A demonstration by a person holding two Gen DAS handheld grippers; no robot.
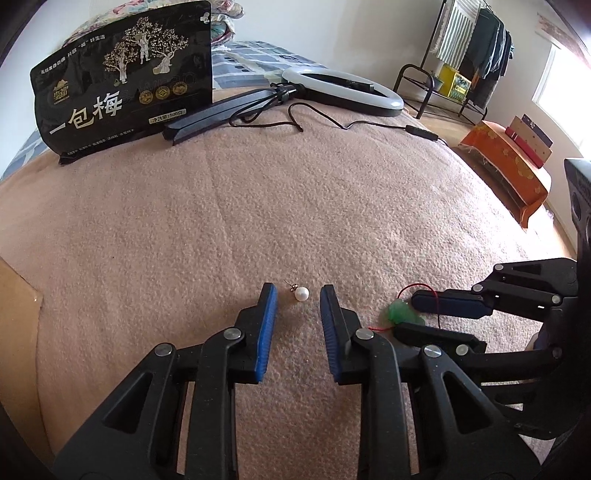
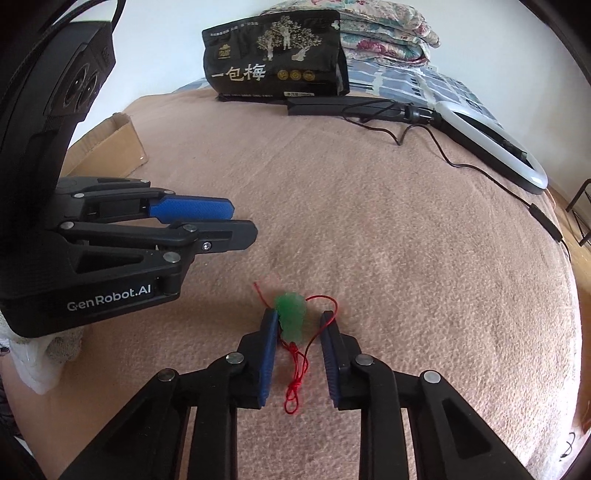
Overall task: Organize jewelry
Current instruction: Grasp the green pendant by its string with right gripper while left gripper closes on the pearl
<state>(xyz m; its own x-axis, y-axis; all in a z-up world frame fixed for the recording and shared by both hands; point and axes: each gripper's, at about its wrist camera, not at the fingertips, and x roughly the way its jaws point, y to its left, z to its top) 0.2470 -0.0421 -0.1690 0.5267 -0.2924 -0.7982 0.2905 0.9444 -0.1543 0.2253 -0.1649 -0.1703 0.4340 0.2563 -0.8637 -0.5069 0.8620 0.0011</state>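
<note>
Left wrist view: a pink fleece blanket [image 1: 258, 192] covers the bed. At the far edge a black printed snack pouch [image 1: 125, 77] stands upright and shut, its contents hidden, and a sliver of brown cardboard box [image 1: 18, 295] shows at the left edge, its inside out of view. Beside the pouch lie a folded black stand [image 1: 221, 110] and a white ring light [image 1: 343, 86] with its black cable [image 1: 369, 123] trailing right. The left gripper [image 1: 298, 291] points down at the blanket, its blue-padded jaws parted narrowly; a white pearl stud earring [image 1: 301, 294] lies on the blanket between the tips, clear of both pads. To the right, the right gripper [image 1: 408, 314] comes in from the side, with a green jade-like pendant [image 1: 399, 314] on a red cord [image 1: 417, 288] at its tips. Only this view takes in the clothes rack [image 1: 469, 55] and an orange cloth-covered box [image 1: 506, 162] on the floor.

Right wrist view: the right gripper [image 2: 299, 321] stands partly open around the green pendant [image 2: 291, 317]. The left pad [image 2: 271, 332] touches the pendant's side; the right pad [image 2: 327, 332] stands apart from it, with the red cord [image 2: 295, 373] looping against it and trailing back between the jaws. The pendant rests on the blanket [image 2: 406, 258]. The left gripper [image 2: 243, 218] is seen side-on at the left, jaws near together; the pearl is hidden here. This view shows more of the cardboard box [image 2: 110, 147], its flap raised and its contents unseen, and the folded floral quilts [image 2: 388, 33] behind the pouch [image 2: 277, 59].
</note>
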